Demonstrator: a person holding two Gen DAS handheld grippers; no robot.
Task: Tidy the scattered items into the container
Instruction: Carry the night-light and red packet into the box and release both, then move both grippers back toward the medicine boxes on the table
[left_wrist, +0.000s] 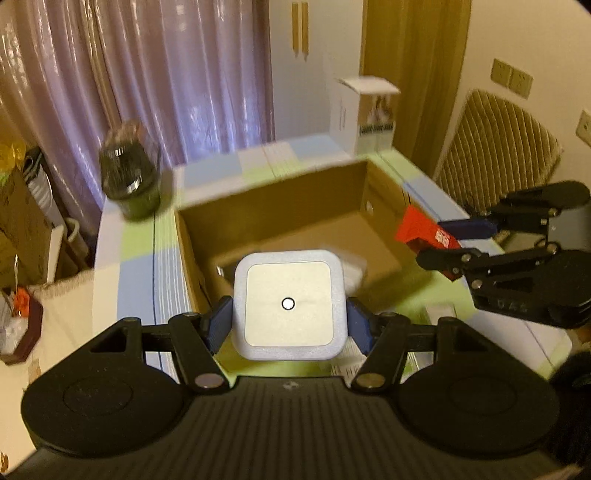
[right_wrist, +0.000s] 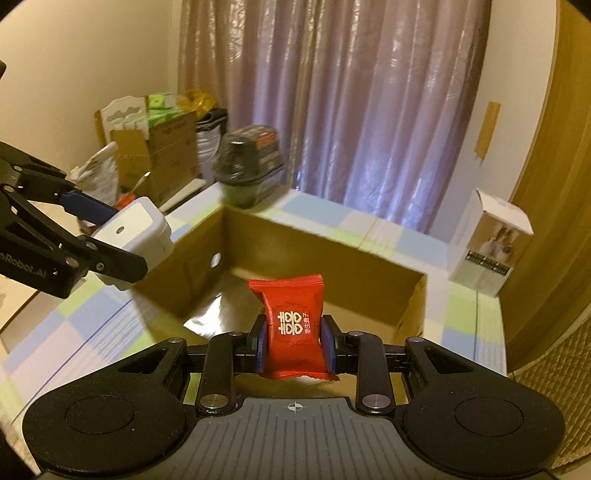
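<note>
Holding a white square block (left_wrist: 290, 304) in my left gripper (left_wrist: 289, 325), pads on its two flat sides, I judge it rigid and light. My right gripper (right_wrist: 295, 347) pinches a red candy packet (right_wrist: 293, 325), soft and crinkly, across its middle. Both hang above the near edge of the cardboard box (left_wrist: 280, 206). Only the right view shows silvery foil (right_wrist: 210, 314) on the box floor.

Both grippers are black with ribbed grey bases, silver screws and blue-padded fingers (right_wrist: 261, 345).
</note>
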